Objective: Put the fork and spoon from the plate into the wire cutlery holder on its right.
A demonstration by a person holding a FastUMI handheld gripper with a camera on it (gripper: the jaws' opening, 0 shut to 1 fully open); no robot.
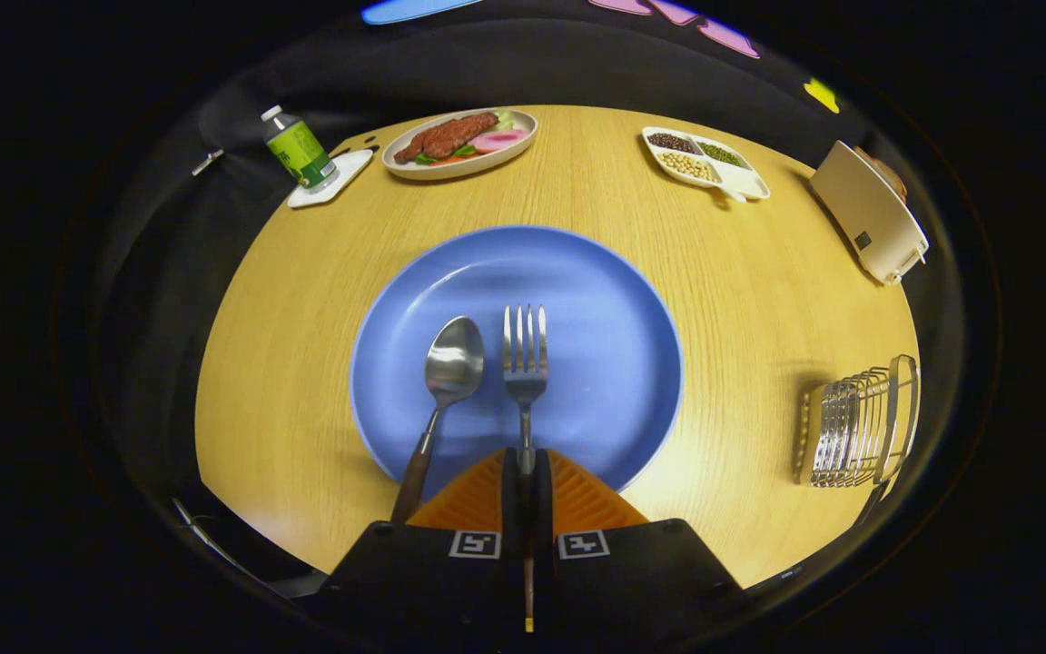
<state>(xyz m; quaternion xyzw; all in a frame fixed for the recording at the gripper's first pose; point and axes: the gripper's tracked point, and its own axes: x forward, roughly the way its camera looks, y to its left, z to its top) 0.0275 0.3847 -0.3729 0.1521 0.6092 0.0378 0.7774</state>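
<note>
Hand-held gripper [527,472] clamped on fork [525,350] handle — spoon [450,372] beside, on plate [614,309].

Shiny metal fork [525,350] and spoon [453,366], matt blue plate [614,300], wood-grain table [759,291].

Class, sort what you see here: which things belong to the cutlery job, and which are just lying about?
Job: fork, gripped at its handle by the gripper; spoon; blue plate; wire cutlery holder.
Lying about: food plate, bottle, divided dish, toaster.
</note>
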